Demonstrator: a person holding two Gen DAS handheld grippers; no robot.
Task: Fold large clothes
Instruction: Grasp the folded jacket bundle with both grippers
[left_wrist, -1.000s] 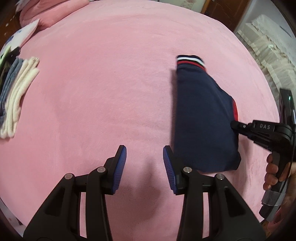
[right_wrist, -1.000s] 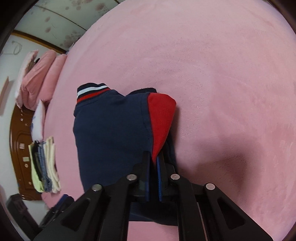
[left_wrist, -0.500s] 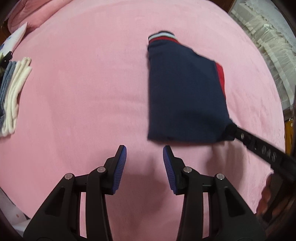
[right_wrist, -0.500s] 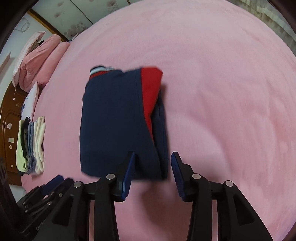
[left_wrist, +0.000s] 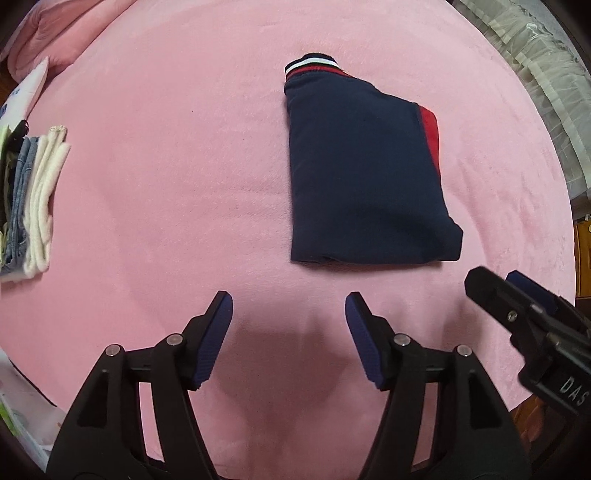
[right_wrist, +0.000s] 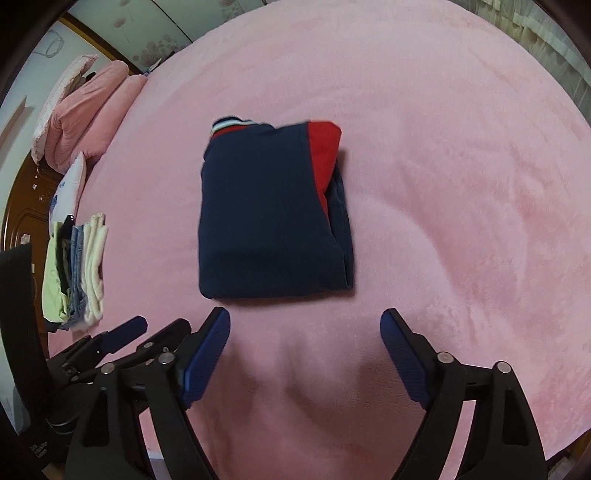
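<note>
The right tool (right_wrist: 305, 349) just let go of the folded navy sweater (right_wrist: 271, 218) and is opening. The left tool (left_wrist: 289, 334), empty, is opening too. This fold looks done.

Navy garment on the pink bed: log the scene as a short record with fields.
garment: navy garment, folded into a compact rectangle, red panel along one side, striped cuff at the far end
surface: pink blanket, garment lies flat on it
left gripper: opening, nothing between its fingers, short of the garment's near edge
right gripper: opening, nothing between its fingers, clear of the garment
side stack: folded clothes at the bed's edge
fold state: appears finished
</note>
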